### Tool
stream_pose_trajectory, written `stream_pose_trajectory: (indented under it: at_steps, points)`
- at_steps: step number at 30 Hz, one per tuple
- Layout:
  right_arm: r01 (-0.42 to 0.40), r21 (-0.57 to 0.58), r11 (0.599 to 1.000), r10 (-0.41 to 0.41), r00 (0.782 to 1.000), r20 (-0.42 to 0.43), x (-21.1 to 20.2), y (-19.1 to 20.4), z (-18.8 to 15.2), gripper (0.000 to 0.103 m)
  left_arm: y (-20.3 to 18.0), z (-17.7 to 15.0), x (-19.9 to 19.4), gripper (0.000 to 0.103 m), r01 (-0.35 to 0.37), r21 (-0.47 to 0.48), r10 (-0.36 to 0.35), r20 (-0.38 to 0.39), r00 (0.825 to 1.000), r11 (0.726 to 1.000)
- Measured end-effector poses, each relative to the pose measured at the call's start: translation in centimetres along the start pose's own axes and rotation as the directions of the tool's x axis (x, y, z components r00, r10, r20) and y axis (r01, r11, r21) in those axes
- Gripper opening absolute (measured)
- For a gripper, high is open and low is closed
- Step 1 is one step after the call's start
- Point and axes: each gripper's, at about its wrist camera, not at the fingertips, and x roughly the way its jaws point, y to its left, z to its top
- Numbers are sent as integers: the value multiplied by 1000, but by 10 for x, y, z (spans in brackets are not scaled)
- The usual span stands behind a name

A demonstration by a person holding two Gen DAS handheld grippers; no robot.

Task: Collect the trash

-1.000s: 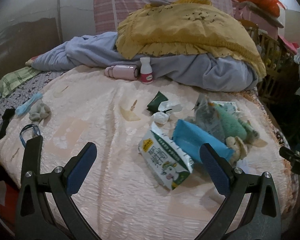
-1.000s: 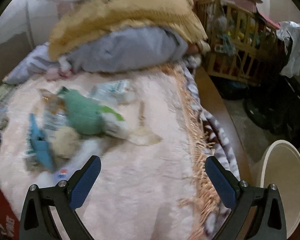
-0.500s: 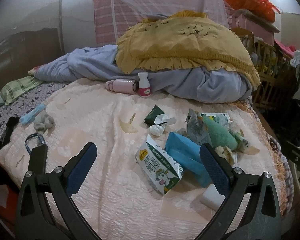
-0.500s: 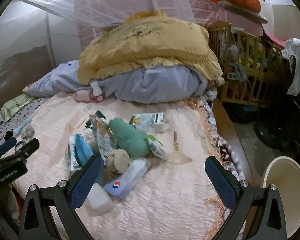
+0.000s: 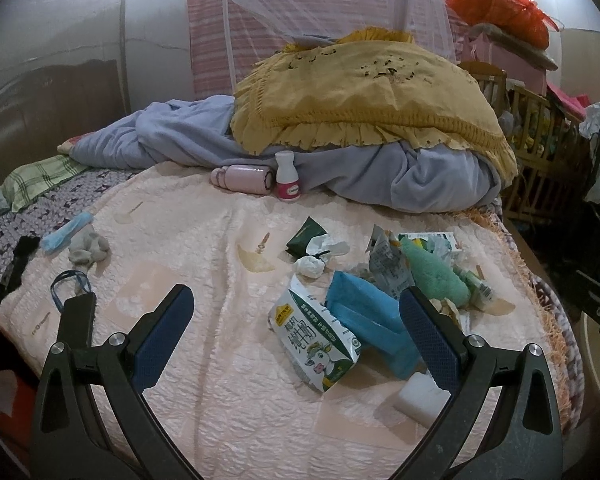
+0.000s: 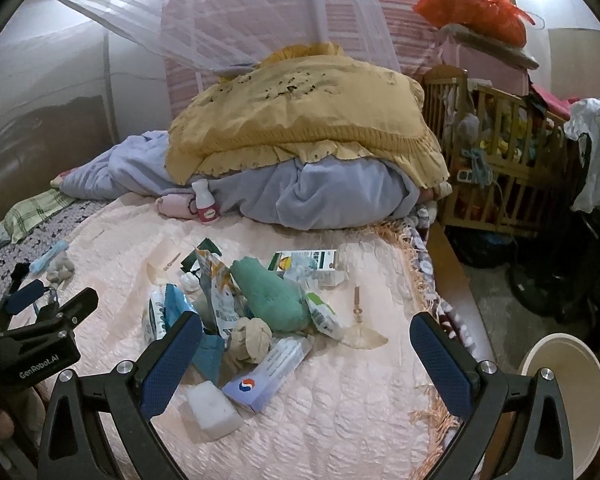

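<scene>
A pale pink quilt (image 6: pixel 340 420) covers the bed, with a heaped blue-grey blanket (image 6: pixel 320 196) and one yellow frilled cover (image 6: pixel 300 120) at the far end. To the right stand a wooden cot (image 6: pixel 500 152) and, near the bed's corner, one cream bin (image 6: pixel 568 392). The trash pile (image 6: pixel 260 312) lies mid-quilt: one green plush (image 5: pixel 436 276), a blue packet (image 5: pixel 364 316), one milk carton (image 5: pixel 316 340), a toothpaste box (image 6: pixel 268 372), a white block (image 6: pixel 214 406). Two small bottles, a white bottle (image 5: pixel 287 178) upright and a pink bottle (image 5: pixel 242 178) on its side, sit touching at the blanket's foot, well apart from the pile. Both the left gripper (image 5: pixel 296 332) and right gripper (image 6: pixel 304 364) hang wide and empty. Compared with half a second ago, both views sit slightly farther back; the pile is unmoved.
</scene>
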Motion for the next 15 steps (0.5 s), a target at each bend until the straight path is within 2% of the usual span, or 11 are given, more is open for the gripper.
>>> stream_pose_trajectory:
  at_steps: [15]
  points:
    - [3,-6,1000,-3,1000,22,-3,4,4,103,-1,7,-3,102,15,-10,-14,15,1000,1000]
